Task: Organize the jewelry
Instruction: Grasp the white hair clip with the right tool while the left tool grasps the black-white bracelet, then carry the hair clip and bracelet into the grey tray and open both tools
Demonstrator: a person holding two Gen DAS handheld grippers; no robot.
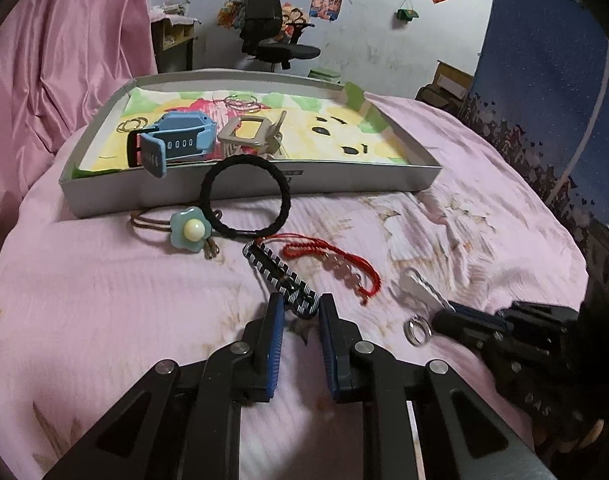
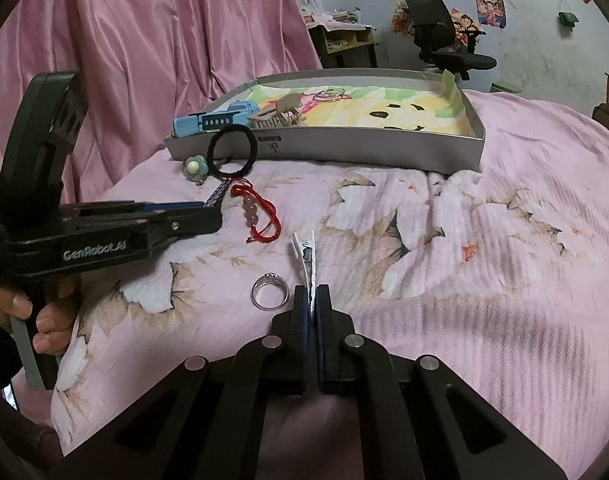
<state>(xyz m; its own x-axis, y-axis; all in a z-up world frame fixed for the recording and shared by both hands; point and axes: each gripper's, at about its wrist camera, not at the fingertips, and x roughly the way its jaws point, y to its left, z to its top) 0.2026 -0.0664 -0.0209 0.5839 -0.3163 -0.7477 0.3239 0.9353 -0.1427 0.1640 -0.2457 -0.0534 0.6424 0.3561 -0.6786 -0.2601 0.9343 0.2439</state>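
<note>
A pink flowered bedcover [image 2: 464,240] is spread with jewelry. The left gripper [image 1: 300,310] is closed on the near end of a black-and-white striped strap [image 1: 278,276], which lies flat on the cover. The right gripper [image 2: 313,300] is pressed together on the near end of a silver hair clip [image 2: 306,258] (its far tip points toward the box). A silver ring [image 2: 269,291] is seen just left of those fingers, apart from them. A red cord bracelet [image 2: 260,216] with pink beads lies between strap and clip. Farther back, a black hair tie [image 1: 246,198] leans on the wall of a grey box [image 1: 344,182], beside a flower hair tie [image 1: 189,232]. Inside the box are noted a blue watch [image 1: 176,142], a beige claw clip [image 1: 250,134] and thin hoops [image 1: 242,102].
</note>
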